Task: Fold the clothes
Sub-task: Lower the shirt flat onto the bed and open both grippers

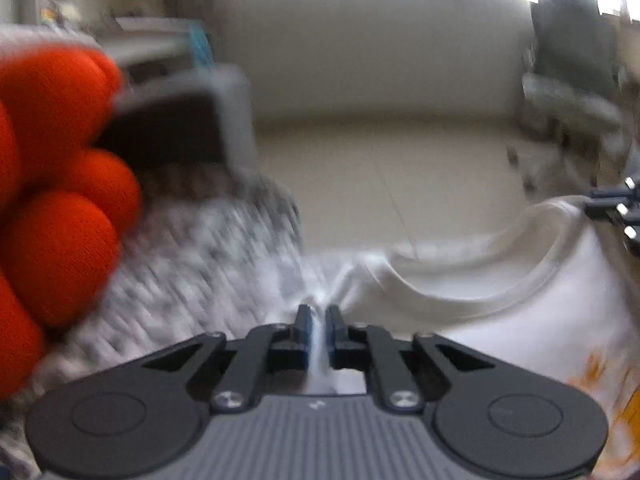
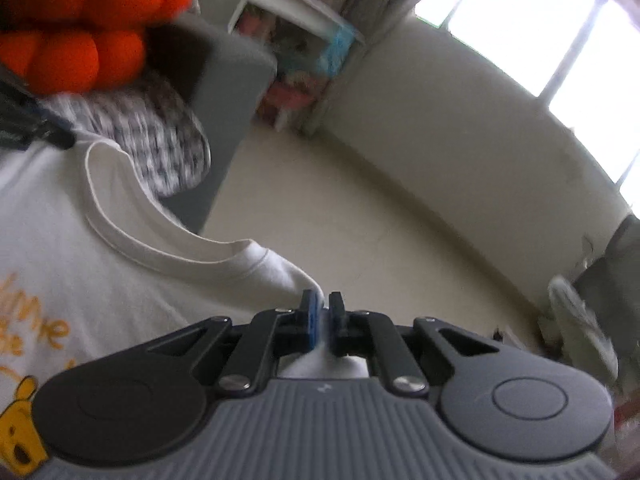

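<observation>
A white T-shirt [image 1: 532,312] with an orange and yellow cartoon bear print hangs stretched between the two grippers, held up in the air by its shoulders; its round neckline sags between them. My left gripper [image 1: 319,314] is shut on one shoulder of the shirt. My right gripper [image 2: 323,300] is shut on the other shoulder of the shirt [image 2: 80,240]. The right gripper's tip also shows at the right edge of the left wrist view [image 1: 616,208]. The shirt's lower part is hidden.
An orange plush toy [image 1: 52,184] and a black-and-white patterned cushion [image 1: 192,264] lie on a grey sofa [image 2: 236,80] to the left. A beige floor [image 1: 400,176] and pale wall lie ahead. A cluttered shelf [image 2: 296,40] stands by the curtain; windows are behind.
</observation>
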Available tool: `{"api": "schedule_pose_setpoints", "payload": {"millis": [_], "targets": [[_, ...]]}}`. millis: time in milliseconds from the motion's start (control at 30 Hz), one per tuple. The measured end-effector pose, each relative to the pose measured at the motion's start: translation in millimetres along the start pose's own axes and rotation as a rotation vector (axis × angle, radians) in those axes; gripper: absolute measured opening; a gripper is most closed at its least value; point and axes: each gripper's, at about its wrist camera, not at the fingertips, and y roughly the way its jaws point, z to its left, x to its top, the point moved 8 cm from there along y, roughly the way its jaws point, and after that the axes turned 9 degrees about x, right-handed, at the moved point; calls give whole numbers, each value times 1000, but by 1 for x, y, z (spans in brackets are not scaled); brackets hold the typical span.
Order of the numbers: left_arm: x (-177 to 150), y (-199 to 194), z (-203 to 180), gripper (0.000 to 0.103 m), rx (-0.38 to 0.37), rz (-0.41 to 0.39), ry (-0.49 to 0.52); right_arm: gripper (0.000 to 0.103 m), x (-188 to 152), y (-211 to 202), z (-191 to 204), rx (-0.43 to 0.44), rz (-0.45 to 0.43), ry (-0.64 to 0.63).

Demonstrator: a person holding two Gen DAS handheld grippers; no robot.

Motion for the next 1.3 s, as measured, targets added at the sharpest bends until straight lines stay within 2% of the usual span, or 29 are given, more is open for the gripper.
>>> {"api": "schedule_pose_setpoints", "payload": {"millis": [33, 67, 100, 133, 167, 200, 233, 333, 433, 567, 633, 733, 833, 1067, 1233, 1300], "targets": [[-3, 1, -1, 13, 3, -1, 5, 12, -6, 7, 3, 6, 21, 11], [-1, -4, 3, 15, -6, 4, -24, 21, -12, 13, 5, 10, 39, 21], [0, -9, 8, 25, -15, 8, -53, 26, -14, 10, 5, -1, 26, 35], [2, -14, 16, 31, -16, 1, -86, 42, -14, 1, 0, -10, 1, 65], [3, -22, 25, 36, 8, -7, -102, 52, -13, -8, -6, -19, -25, 98], [3, -30, 33, 36, 30, -14, -118, 53, -13, -17, -11, -28, -51, 130], [-2, -39, 38, 36, 35, -10, -130, 54, -14, -28, -18, -35, -69, 180], [-17, -67, 54, 39, 52, 5, -168, 55, -23, -55, -27, 19, -97, 302], [-52, -95, 64, 47, 59, 46, -224, 57, -42, -82, -26, 107, -99, 394], [-102, -130, 66, 59, 75, 91, -271, 60, -67, -100, -5, 178, -68, 459], [-119, -142, 67, 59, 100, 102, -307, 60, -80, -111, 5, 185, -60, 468], [-135, -158, 59, 59, 92, 106, -331, 64, -95, -141, 22, 176, -69, 495], [-143, -176, 55, 59, 60, 114, -335, 65, -115, -165, 29, 178, -77, 545], [-184, -233, 61, 56, -6, 147, -310, 65, -177, -218, 32, 141, -34, 640], [-205, -257, 62, 52, -45, 177, -337, 65, -210, -249, 47, 198, -16, 720], [-211, -263, 58, 45, -62, 189, -344, 60, -219, -259, 56, 220, -9, 731]]}}
